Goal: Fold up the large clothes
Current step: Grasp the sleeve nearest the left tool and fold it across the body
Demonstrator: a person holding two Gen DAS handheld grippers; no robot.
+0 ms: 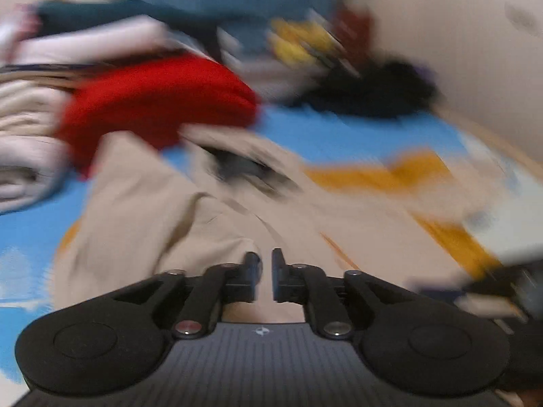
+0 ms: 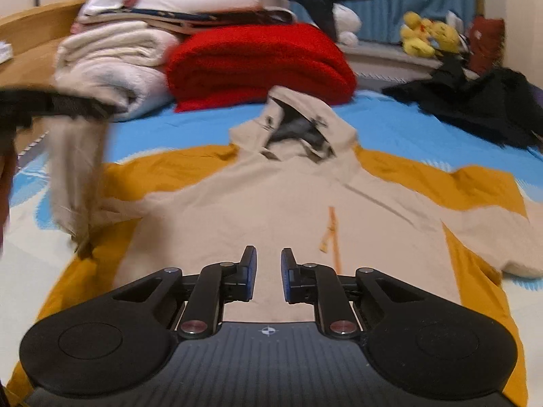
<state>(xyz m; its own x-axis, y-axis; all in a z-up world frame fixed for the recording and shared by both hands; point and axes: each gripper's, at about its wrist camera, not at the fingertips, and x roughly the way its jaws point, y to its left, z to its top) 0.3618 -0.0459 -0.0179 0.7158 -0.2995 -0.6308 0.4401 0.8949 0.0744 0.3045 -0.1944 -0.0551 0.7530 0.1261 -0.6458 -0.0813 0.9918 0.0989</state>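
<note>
Fold barely begun: beige-and-mustard hooded jacket (image 2: 271, 200) lies flat on the blue bed (image 2: 163, 129). My left gripper (image 1: 266, 273) and right gripper (image 2: 268, 274) hover narrow, empty. Sleeves, body left to fold.

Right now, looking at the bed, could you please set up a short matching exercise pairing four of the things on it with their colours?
Things:
1. hooded jacket
2. folded blanket
3. plush toys
4. crumpled garment

Colours:
A. yellow
B. black
C. beige with mustard panels
D. red

Pairs: 1-C, 2-D, 3-A, 4-B
</note>
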